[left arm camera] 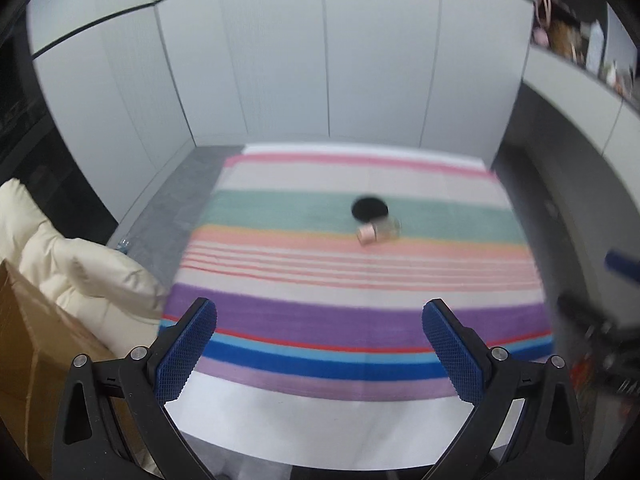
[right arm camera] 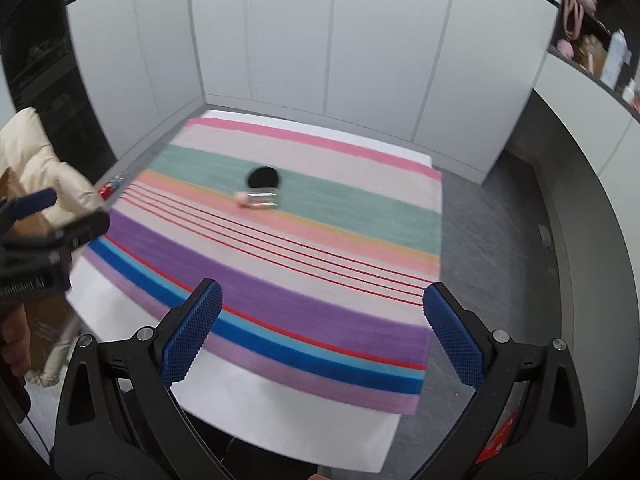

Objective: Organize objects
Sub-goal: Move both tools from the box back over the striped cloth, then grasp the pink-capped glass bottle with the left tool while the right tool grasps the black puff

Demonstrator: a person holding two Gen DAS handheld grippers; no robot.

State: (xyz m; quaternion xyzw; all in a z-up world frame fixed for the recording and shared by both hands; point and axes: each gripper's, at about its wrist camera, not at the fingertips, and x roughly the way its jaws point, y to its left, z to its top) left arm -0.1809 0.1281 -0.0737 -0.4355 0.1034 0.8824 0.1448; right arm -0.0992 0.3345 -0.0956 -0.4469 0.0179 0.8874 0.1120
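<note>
Approach step: both claws, left claw and right claw, agape and empty, next reaching ahead toward small bottle beside black disc.

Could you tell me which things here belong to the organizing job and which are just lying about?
Job:
black round item
clear bottle with pink cap
striped cloth

Lying about:
cream jacket
cardboard box
shelf clutter

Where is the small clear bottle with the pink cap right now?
The bottle lies on its side mid-cloth at the green stripe's near edge, just in front of the black disc, far from both open tools.
</note>
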